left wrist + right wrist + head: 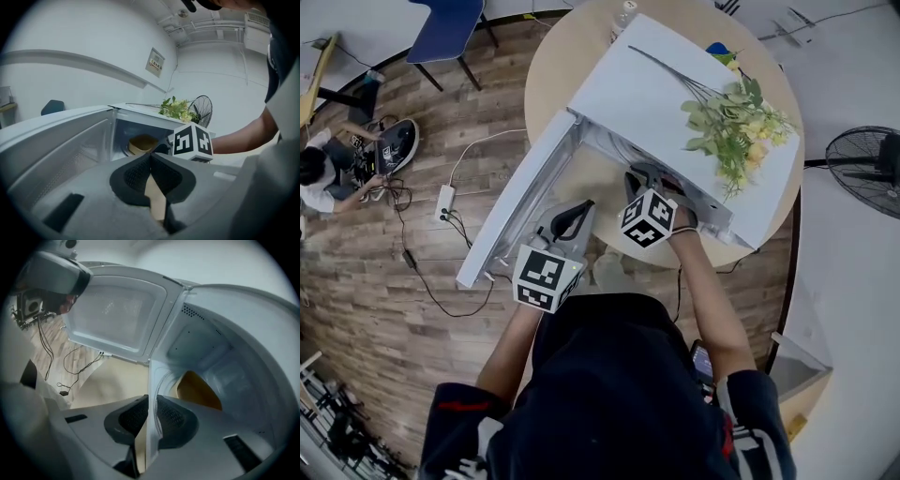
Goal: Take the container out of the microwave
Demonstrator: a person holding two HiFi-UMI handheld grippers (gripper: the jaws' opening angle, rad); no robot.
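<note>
The white microwave stands on a round table with its door swung open to the left. Inside the cavity sits a tan container, which shows yellow-brown in the right gripper view. My right gripper reaches into the opening, close in front of the container and not touching it. Its jaws are together but for a thin slit, with nothing held. My left gripper hangs just outside, by the open door, jaws shut and empty. The right gripper's marker cube partly hides the cavity.
Artificial flowers lie on the microwave's top. The round wooden table bears it. A fan stands at the right, and a power strip with cables lies on the wood floor. A person sits far left.
</note>
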